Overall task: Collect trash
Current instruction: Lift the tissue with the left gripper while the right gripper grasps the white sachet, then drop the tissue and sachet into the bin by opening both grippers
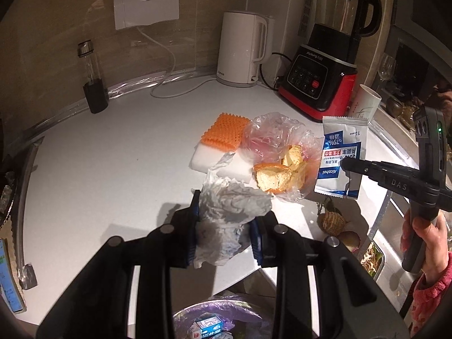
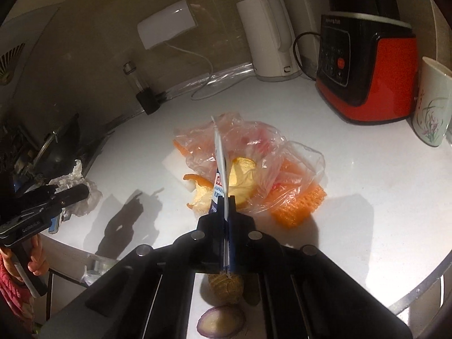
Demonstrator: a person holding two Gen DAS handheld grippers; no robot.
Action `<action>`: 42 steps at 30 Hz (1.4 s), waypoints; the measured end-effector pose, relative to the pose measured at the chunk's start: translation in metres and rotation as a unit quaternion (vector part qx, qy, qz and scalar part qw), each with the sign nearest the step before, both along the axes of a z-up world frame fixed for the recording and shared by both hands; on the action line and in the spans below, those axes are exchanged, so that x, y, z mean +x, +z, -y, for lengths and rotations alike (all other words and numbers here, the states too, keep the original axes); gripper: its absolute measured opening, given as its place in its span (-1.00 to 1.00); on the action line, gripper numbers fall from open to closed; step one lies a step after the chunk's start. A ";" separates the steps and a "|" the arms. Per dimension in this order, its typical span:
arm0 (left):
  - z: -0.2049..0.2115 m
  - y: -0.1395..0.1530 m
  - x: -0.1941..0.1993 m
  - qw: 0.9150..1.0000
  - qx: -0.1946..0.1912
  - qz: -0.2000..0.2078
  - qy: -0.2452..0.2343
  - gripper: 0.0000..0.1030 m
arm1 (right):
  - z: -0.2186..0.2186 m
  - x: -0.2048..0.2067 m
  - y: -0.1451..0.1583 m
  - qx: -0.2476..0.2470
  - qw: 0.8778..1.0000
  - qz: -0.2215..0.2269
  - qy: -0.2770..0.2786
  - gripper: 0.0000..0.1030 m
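Note:
My left gripper (image 1: 226, 231) is shut on a crumpled white tissue (image 1: 228, 212), held above the white counter's front edge. Below it a lined trash bin (image 1: 223, 319) shows packets inside. My right gripper (image 2: 227, 206) is shut on a flat white-and-blue alcohol wipe packet (image 2: 220, 158), seen edge-on here and face-on as the packet (image 1: 343, 158) in the left wrist view, lifted off the counter. Behind it lies a clear plastic bag (image 2: 254, 152) with orange peel (image 1: 275, 176) inside. The left gripper (image 2: 67, 195) with its tissue appears at the left of the right wrist view.
An orange-and-white sponge (image 1: 223, 138) lies by the bag. A white kettle (image 1: 243, 48), a red-and-black blender (image 1: 325, 79), a floral cup (image 2: 432, 104) and a small bottle (image 1: 93, 82) stand at the back. An onion slice (image 2: 221, 322) and scraps (image 1: 334, 221) lie near the sink edge.

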State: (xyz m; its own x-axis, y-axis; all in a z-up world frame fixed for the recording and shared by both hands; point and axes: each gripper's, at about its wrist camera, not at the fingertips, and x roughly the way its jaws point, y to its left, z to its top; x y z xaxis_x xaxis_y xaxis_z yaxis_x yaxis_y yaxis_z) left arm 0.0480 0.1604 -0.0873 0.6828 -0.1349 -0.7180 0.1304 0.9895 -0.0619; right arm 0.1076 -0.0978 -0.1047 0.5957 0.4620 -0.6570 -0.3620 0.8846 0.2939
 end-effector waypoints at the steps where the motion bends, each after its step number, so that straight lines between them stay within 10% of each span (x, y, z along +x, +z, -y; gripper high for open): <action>1: -0.001 0.003 -0.004 1.000 -0.002 0.003 -0.004 -0.42 | -0.001 -0.004 0.007 -0.003 1.000 0.010 -0.003 -0.95; 16: -0.010 0.011 -0.090 0.995 -0.022 -0.012 -0.097 -0.42 | -0.040 -0.106 0.062 -0.007 0.998 0.061 -0.006 -0.95; 37: -0.025 -0.204 -0.156 0.967 0.069 -0.182 -0.164 -0.41 | -0.092 -0.275 -0.011 -0.010 0.993 -0.056 -0.101 -0.94; 42: -0.023 -0.227 -0.156 0.959 0.087 -0.199 -0.180 -0.04 | -0.092 -0.281 -0.011 -0.016 0.991 -0.059 -0.116 -0.94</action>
